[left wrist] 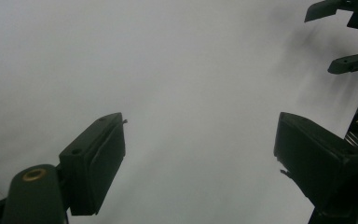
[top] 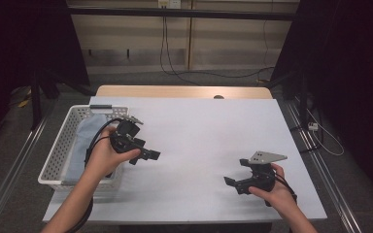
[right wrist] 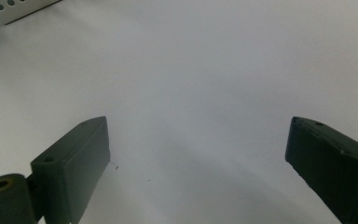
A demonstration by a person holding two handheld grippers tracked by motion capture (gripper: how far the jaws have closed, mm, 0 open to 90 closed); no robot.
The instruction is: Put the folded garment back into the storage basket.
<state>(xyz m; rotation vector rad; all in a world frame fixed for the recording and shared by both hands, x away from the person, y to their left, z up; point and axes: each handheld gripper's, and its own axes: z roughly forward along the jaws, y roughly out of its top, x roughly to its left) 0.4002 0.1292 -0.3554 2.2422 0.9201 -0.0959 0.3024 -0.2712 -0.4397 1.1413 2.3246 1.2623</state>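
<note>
My left gripper (top: 145, 156) is held over the left part of the white table (top: 199, 131), just right of a white basket (top: 57, 145). In the left gripper view its jaws (left wrist: 200, 123) stand wide apart with only bare table between them. My right gripper (top: 236, 172) hovers near the front right of the table and points left. Its jaws (right wrist: 199, 126) are also open and hold nothing. The right gripper (left wrist: 328, 39) also appears at the top right of the left gripper view, open as well.
The perforated basket holds a grey-blue cloth (top: 85, 141); a corner of the basket (right wrist: 18, 9) appears at the top left of the right gripper view. Cables (top: 175, 68) lie on the floor beyond the table's far wooden edge (top: 184, 91). Dark curtains flank both sides.
</note>
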